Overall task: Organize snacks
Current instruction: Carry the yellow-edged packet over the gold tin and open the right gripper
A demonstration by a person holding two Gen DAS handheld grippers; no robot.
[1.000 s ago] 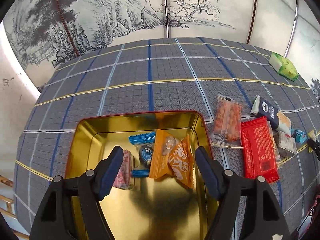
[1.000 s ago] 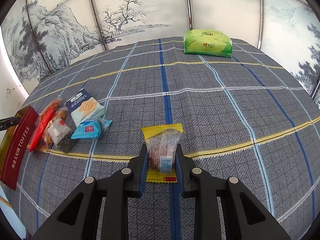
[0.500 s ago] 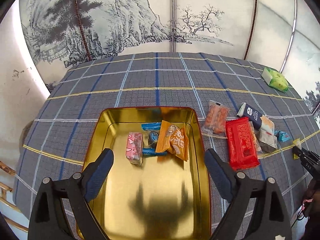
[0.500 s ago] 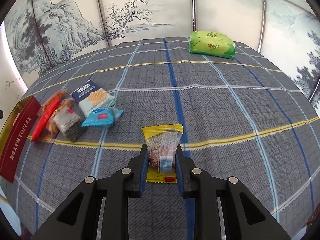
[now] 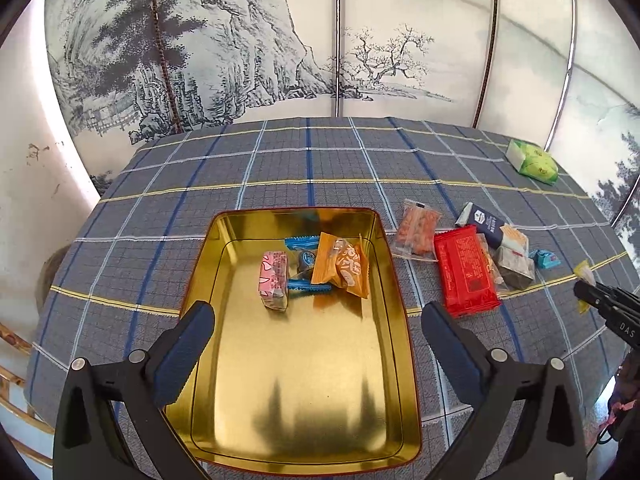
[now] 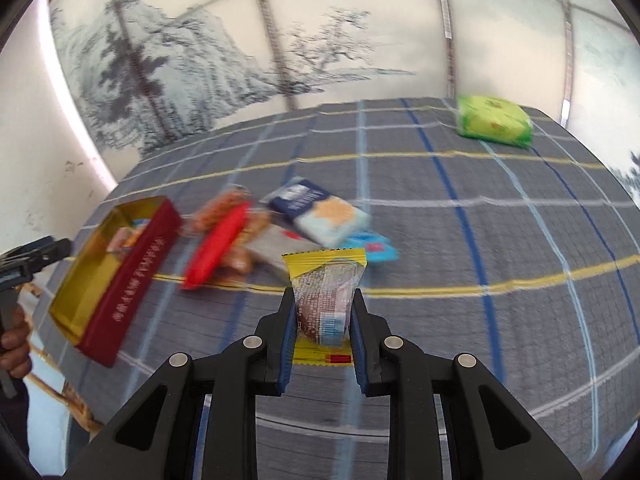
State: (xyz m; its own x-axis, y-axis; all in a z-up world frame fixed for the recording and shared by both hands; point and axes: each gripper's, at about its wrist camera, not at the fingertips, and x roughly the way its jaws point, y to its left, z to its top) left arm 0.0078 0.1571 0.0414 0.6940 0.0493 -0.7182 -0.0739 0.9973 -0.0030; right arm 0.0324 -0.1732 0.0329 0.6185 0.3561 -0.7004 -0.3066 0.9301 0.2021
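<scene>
A gold tin (image 5: 240, 320) with red outer walls sits on the plaid tablecloth. It holds a pink candy (image 5: 273, 280), a blue-wrapped one (image 5: 305, 261) and an orange packet (image 5: 341, 266). My left gripper (image 5: 316, 356) is open and empty above the tin's near half. My right gripper (image 6: 323, 320) is shut on a yellow-edged clear snack packet (image 6: 325, 292), held above the cloth to the right of the tin (image 6: 120, 264). It shows at the right edge of the left wrist view (image 5: 588, 292).
Loose snacks lie right of the tin: a clear bag of orange pieces (image 5: 416, 232), a red packet (image 5: 464, 270), a dark blue cracker pack (image 5: 490, 224), a grey packet (image 5: 514, 266) and a small blue candy (image 5: 546, 258). A green pack (image 5: 532, 160) lies far right. A painted screen stands behind.
My left gripper has pulled back and up from the tin and opened wider. My right gripper has lifted the yellow-edged packet and swung left toward the tin.
</scene>
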